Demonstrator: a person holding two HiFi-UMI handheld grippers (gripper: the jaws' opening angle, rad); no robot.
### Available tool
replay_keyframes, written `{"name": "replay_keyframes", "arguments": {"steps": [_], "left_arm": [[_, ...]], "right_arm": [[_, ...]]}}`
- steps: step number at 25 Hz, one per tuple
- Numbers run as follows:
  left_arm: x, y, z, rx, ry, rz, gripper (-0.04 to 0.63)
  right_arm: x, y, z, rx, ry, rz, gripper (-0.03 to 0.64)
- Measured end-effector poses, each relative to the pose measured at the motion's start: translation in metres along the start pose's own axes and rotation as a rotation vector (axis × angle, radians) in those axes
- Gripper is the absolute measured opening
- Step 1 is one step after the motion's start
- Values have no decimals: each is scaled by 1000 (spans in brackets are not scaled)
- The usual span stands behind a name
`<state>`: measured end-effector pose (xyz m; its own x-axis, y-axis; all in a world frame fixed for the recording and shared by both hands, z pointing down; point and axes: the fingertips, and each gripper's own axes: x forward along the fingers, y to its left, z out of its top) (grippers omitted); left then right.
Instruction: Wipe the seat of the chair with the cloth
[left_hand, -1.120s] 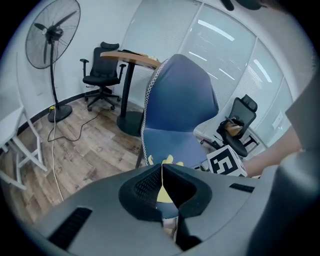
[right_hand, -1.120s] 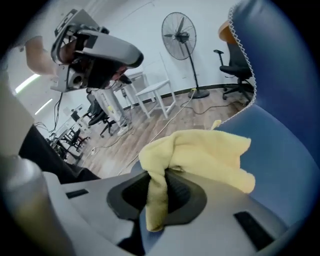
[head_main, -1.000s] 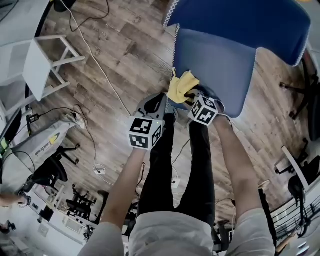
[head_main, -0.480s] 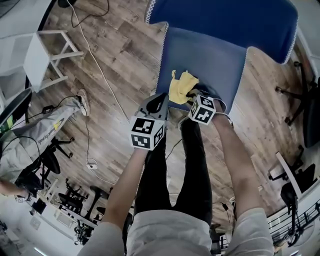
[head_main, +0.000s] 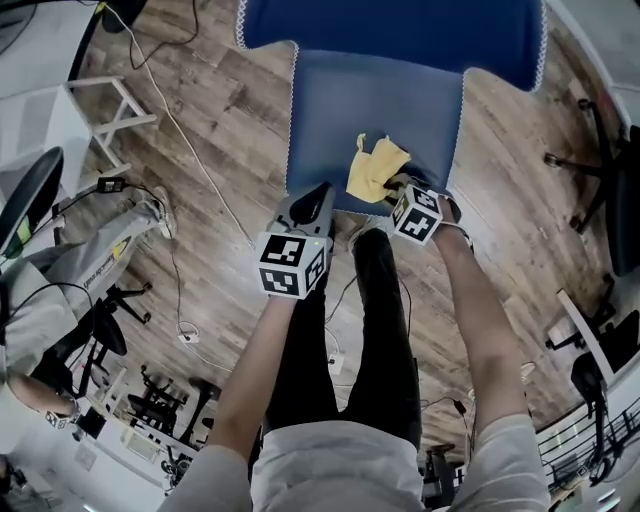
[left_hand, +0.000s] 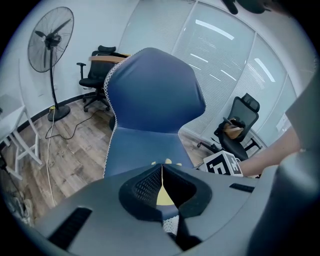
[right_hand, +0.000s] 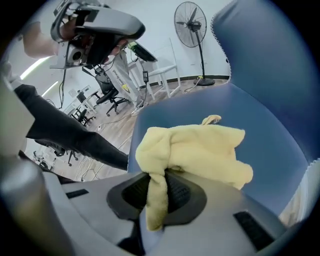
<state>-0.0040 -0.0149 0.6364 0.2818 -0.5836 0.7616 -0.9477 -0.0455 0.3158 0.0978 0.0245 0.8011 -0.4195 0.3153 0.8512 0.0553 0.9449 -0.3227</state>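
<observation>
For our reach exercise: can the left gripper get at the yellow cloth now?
Probably yes: left gripper sits beside the cloth at the seat's front edge, nothing between; right gripper holds it.

Blue chair seat (head_main: 340, 110) — a yellow cloth (head_main: 372, 170) rests on it.

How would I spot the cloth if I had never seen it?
Find the big blue chair standing on the wooden floor. On the front part of its seat lies the cloth, pinched by the right gripper. It is the only soft, crumpled yellow thing there.
</observation>
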Motion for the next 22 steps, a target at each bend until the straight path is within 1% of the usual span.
{"name": "replay_keyframes", "arguments": {"steps": [6, 11, 18, 22], "left_arm": [[4, -17, -7, 29, 12, -30, 28], [0, -19, -18, 57, 25, -50, 28], [-16, -22, -38, 97, 26, -87, 28], [-40, -13, -52, 93, 25, -92, 28]], "right_arm": [[-15, -1, -37, 75, 11, -51, 63], [-25, 0, -57, 163, -1, -120, 63], [-30, 5, -85, 414, -64, -236, 63], [-27, 17, -93, 562, -124, -308, 63]]}}
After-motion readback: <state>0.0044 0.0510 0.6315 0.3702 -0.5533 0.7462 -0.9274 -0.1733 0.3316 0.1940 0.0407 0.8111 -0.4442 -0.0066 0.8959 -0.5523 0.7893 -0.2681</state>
